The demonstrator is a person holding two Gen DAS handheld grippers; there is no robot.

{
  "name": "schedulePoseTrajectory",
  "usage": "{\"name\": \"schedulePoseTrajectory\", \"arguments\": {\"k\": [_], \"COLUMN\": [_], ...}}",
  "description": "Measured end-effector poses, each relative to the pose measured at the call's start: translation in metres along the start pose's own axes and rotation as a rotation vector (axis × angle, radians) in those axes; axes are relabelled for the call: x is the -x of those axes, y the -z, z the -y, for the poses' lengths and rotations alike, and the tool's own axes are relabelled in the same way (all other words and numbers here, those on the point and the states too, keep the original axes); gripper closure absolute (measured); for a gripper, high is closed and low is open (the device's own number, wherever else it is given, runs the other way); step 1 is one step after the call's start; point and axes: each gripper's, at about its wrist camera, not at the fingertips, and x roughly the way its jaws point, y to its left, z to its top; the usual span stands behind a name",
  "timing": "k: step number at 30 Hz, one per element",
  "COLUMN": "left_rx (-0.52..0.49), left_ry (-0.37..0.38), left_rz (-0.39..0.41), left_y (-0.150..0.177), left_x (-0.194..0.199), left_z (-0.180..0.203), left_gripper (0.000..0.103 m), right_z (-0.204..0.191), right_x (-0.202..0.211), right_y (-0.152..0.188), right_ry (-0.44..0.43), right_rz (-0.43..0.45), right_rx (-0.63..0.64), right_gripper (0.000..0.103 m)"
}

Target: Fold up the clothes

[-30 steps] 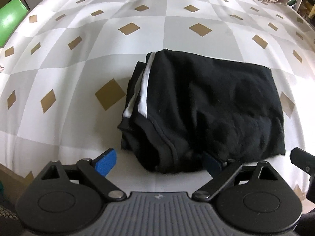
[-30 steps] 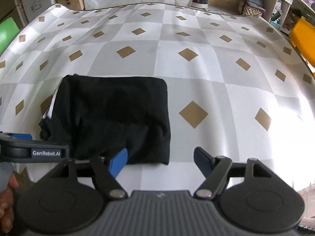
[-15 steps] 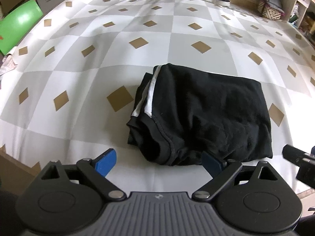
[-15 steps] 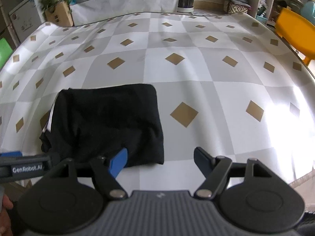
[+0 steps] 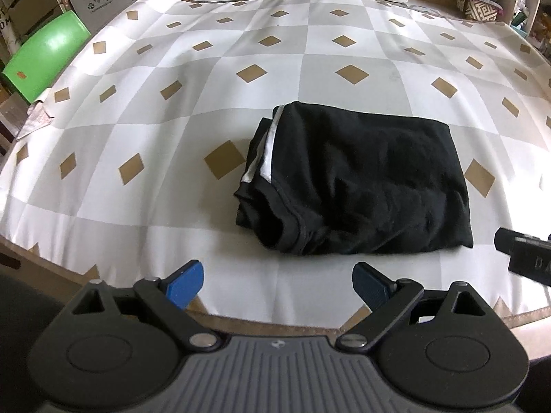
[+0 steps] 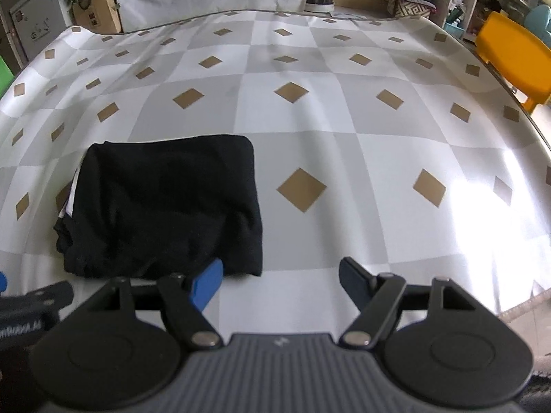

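A black garment with a white side stripe [image 5: 351, 179] lies folded into a compact rectangle on the checked tablecloth [image 5: 193, 103]. In the left wrist view my left gripper [image 5: 277, 282] stands open over the near table edge, short of the garment, nothing between its blue pads. The right wrist view shows the same folded garment [image 6: 165, 203] at lower left. My right gripper [image 6: 280, 282] is open and empty, its left pad [image 6: 206, 284] just in front of the garment's near right corner.
The cloth, grey and white squares with tan diamonds, covers the whole table. A green chair [image 5: 44, 55] stands off the left side, a yellow chair [image 6: 513, 58] off the right. Boxes, a plant and shelves line the far side. The table's near edge [image 5: 241, 323] runs under both grippers.
My left gripper has pulled back and up from the garment, whose near edge was between its pads; the garment now lies clear ahead. The right gripper has drawn back slightly. The garment stays still.
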Motion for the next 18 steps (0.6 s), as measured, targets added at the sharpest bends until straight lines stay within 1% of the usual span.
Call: {"name": "schedulePoseTrajectory", "arguments": {"k": [4,11,18], "left_rx": [0.013,0.016,0.010], "left_ry": [0.005,0.011,0.031], "left_rz": [0.003,0.016,0.037], "left_y": [0.003,0.005,0.008], "left_x": [0.007,0.018,0.034], "left_z": [-0.002,-0.001,-0.002], "left_gripper": [0.009,0.009,0.009], "right_z": [0.003,0.003,0.011], "right_x": [0.002,0.009,0.019], "right_y": [0.001,0.009,0.016], "right_ry": [-0.025,-0.009,-0.045], "right_rz": [-0.005,-0.005,0.010], "right_rx": [-0.014,0.018,-0.028], "right_gripper": [0.030,0.030,0.030]}}
